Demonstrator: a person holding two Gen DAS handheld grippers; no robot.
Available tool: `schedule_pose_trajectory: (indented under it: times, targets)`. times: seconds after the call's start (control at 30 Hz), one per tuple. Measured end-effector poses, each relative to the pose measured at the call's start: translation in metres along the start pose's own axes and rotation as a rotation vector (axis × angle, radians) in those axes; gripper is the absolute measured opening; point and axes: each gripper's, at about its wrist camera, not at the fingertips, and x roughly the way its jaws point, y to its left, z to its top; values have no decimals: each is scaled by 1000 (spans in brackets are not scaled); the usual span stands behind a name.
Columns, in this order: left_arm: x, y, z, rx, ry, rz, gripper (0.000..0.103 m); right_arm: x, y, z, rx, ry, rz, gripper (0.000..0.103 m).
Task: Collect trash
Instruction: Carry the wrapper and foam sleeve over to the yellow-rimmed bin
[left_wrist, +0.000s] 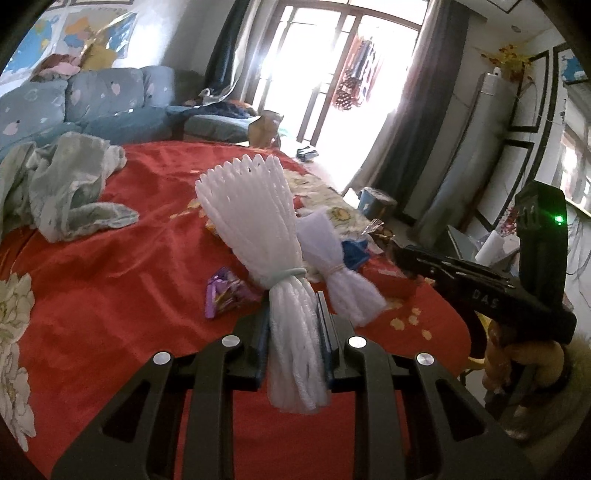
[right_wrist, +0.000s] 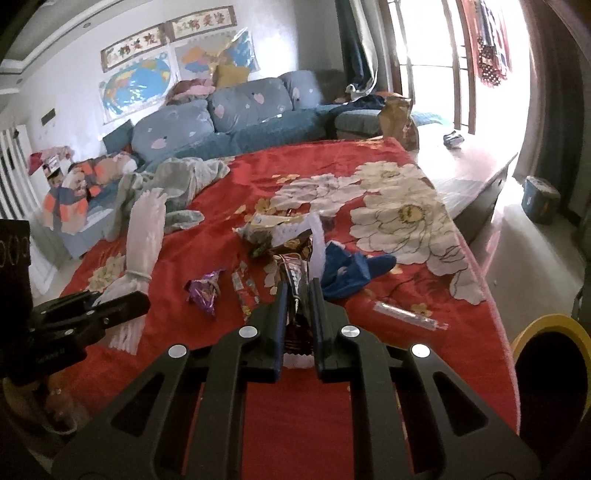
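My left gripper (left_wrist: 291, 314) is shut on a white foam net bundle (left_wrist: 251, 206) tied with a pale rubber band, held up over the red bedspread (left_wrist: 129, 266). The same foam net (right_wrist: 146, 225) shows at the left of the right wrist view, in the left gripper (right_wrist: 136, 299). My right gripper (right_wrist: 299, 291) is shut on a dark shiny snack wrapper (right_wrist: 295, 273), lifted just above the bedspread (right_wrist: 406, 369). On the cover lie a purple wrapper (right_wrist: 205, 290), a red strip wrapper (right_wrist: 245, 288), a clear tube wrapper (right_wrist: 406, 315) and a crumpled snack bag (right_wrist: 266, 229).
A blue cloth (right_wrist: 351, 269) and a second white tied bundle (left_wrist: 332, 251) lie beside the trash. A grey-green garment (right_wrist: 177, 177) is heaped at the bed's far left. A yellow-rimmed bin (right_wrist: 546, 332) stands off the bed's right edge. A blue sofa (right_wrist: 251, 107) lines the far side.
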Motion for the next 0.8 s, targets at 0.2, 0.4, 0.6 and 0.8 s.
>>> schedule_pose_trajectory:
  times: [0.2, 0.4, 0.6, 0.8]
  targets:
    - [4, -17, 7, 26, -16, -26, 21, -13, -8, 3, 11, -27, -11, 8]
    - [11, -31, 12, 48, -16, -57, 21, -24, -18, 5, 25, -52, -29, 8]
    - [20, -41, 14, 65, -11, -81, 21, -33, -31, 5, 44, -69, -51, 7]
    - [28, -57, 16, 91, -8, -111, 21, -44, -46, 5, 71, -88, -79, 7]
